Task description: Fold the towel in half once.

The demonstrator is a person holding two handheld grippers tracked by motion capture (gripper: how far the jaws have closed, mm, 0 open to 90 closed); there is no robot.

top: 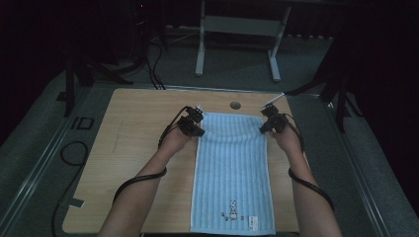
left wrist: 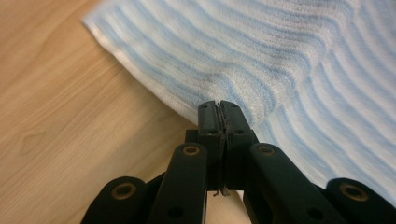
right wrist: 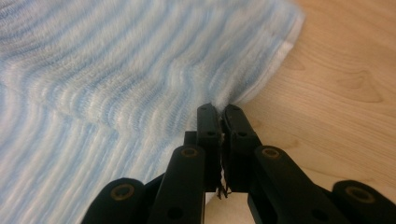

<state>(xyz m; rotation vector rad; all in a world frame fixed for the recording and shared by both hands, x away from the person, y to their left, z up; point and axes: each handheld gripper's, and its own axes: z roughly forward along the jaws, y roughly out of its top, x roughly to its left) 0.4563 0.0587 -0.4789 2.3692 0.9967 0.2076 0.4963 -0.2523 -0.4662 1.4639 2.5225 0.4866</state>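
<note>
While the blue striped towel (top: 232,173) is lying lengthwise on the wooden table (top: 133,148), running from the near edge up toward the far edge, its two far corners are being pinched. The L far corner is being clamped by the left gripper (top: 199,131); in the left gripper view the jaws are pressed together w/ the towel's (left wrist: 261,56) white hem caught between them, and the cloth is being puckered into a small ridge just ahead of the tips. The R far corner is being gripped the same way by the right gripper (top: 262,129); in the right gripper view the jaws are closed tight on the towel (right wrist: 116,70) edge, w/ folds being drawn toward the tips and bare table (right wrist: 345,70) showing beside them. Both far corners are being held slightly off the wood, w/ a shallow sag across the cloth between them. The near end, w/ a small embroidered figure (top: 232,211) and a label (top: 254,222), is lying flat at the near edge. A round hole (top: 235,105) in the tabletop is sitting near the far edge, just beyond the towel.
</note>
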